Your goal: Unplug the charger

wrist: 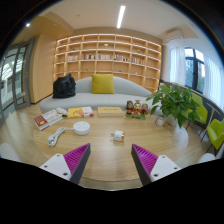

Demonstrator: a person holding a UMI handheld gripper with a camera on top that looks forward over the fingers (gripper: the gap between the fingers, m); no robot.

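While the jaws gape, a charger (118,134) sits beyond them.

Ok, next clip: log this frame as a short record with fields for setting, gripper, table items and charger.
setting: lounge with sofa, shelves, round table
gripper: open, holding nothing, above the table's near edge
table items: books, bowl, plant, small white item beyond the fingers
charger: cannot be picked out with certainty
task state: not yet begun
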